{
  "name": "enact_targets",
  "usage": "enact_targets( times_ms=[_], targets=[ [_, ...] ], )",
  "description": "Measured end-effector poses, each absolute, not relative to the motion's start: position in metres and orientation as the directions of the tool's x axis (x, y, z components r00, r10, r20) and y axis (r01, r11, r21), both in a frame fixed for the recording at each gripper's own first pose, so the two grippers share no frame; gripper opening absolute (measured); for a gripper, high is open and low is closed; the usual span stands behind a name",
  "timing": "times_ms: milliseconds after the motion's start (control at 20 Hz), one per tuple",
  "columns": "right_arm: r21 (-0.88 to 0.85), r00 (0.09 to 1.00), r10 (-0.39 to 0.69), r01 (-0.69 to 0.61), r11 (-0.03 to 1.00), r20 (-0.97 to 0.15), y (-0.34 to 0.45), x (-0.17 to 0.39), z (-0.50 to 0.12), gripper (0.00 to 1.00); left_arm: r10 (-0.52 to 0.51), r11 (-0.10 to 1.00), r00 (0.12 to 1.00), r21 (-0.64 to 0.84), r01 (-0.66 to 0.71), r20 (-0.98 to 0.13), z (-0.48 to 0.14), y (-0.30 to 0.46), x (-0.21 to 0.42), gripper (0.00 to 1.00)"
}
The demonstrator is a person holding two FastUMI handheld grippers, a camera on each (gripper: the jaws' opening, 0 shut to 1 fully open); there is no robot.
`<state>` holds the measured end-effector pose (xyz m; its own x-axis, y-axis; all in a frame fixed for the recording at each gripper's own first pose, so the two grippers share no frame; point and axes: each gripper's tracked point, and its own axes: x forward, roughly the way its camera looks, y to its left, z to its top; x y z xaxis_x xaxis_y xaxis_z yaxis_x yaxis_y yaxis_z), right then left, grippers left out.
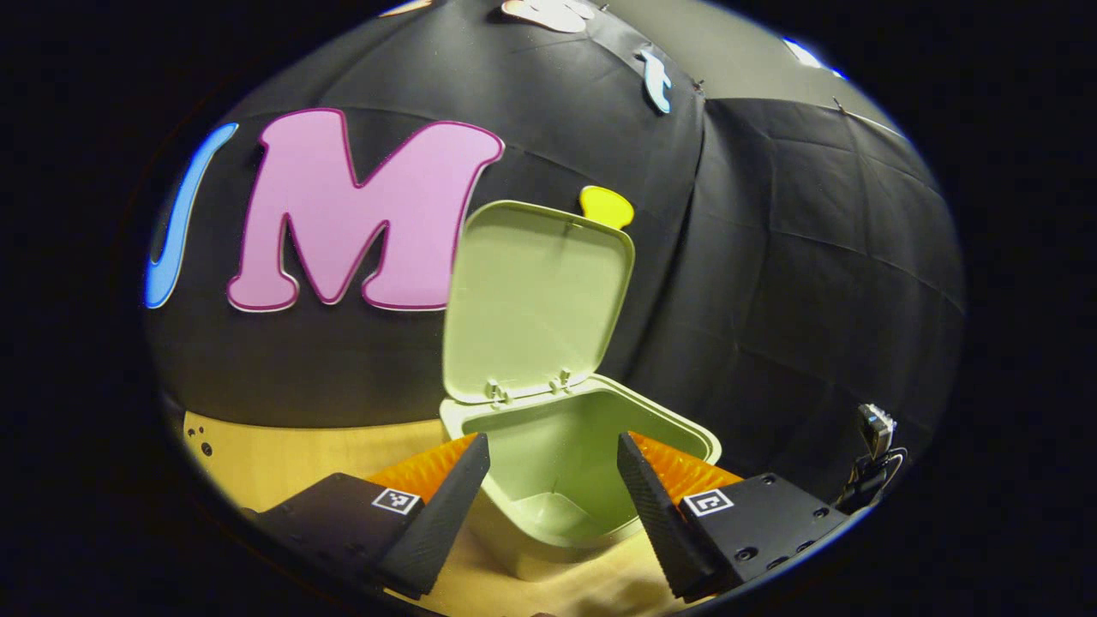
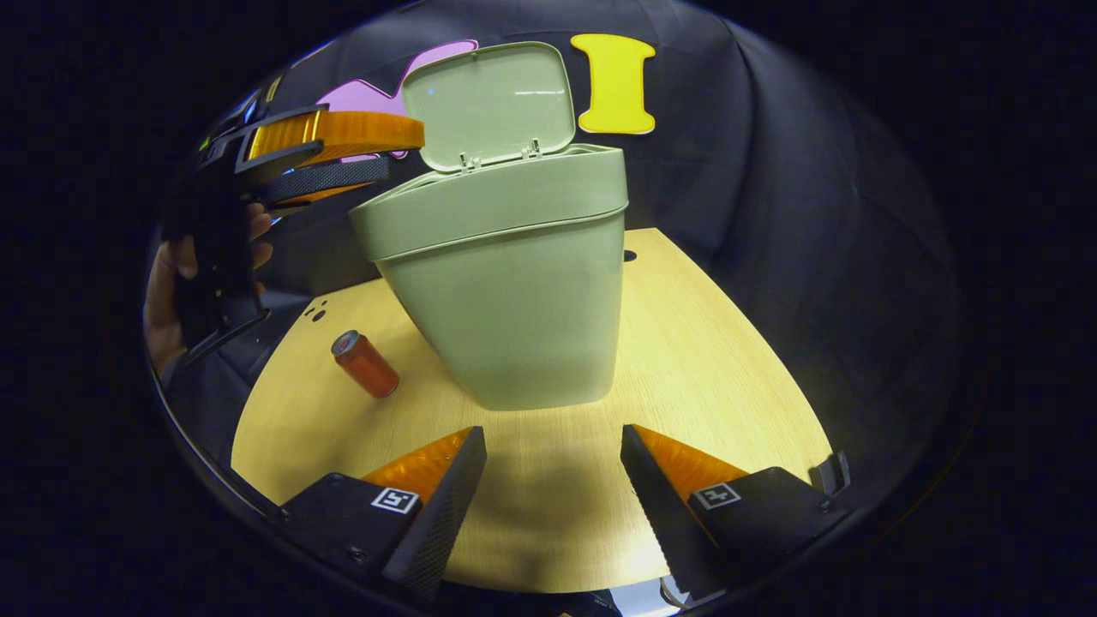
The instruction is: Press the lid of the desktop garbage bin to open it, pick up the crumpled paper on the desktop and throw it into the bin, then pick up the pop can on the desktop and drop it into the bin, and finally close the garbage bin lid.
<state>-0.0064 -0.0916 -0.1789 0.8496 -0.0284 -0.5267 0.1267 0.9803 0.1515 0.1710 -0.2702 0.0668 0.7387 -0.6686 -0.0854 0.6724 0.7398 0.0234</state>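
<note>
Left gripper [image 1: 553, 488] gapes empty above open bin [image 1: 583, 446]; right gripper [image 2: 553, 488] wide, empty

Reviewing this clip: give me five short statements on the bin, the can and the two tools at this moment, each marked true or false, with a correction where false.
1. The bin's lid is shut. False: it stands open.
2. The can stands upright on the table. False: it lies on its side beside the bin.
3. The left tool is open over the bin's mouth. True.
4. The right tool grips the can. False: it is open and holds nothing; the can lies apart from it.
5. The part of the bin's inside that shows in the left gripper view holds no paper or can. True.
</note>
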Motion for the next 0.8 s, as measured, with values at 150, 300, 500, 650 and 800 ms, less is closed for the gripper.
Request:
enact_targets(
  times_ms=[150,300,500,650,800],
  targets=[
    [0.15,0.845,-0.007,0.103,0.983,-0.535,-0.076,-0.005,-0.182,0.99,-0.582,0.81,0.81,0.041,0.585,-0.069,0.065,-0.222,0.179,0.96],
    [0.146,0.835,0.035,0.054,0.988,-0.549,-0.053,-0.003,-0.186,0.99,-0.471,0.877,0.878,0.061,0.476,-0.083,0.05,-0.158,0.181,0.96],
    [0.119,0.818,0.096,-0.034,0.992,-0.567,-0.017,0.001,-0.191,1.0,-0.328,0.942,0.938,0.037,0.334,-0.114,0.019,-0.071,0.164,0.96],
    [0.099,0.802,0.141,-0.103,0.99,-0.58,0.012,0.007,-0.197,1.0,-0.233,0.972,0.96,0.006,0.237,-0.153,-0.007,-0.014,0.142,0.96],
    [0.08,0.788,0.183,-0.168,0.982,-0.588,0.04,0.018,-0.203,1.0,-0.145,0.989,0.969,-0.005,0.147,-0.198,-0.031,0.034,0.123,0.96]
  ],
)
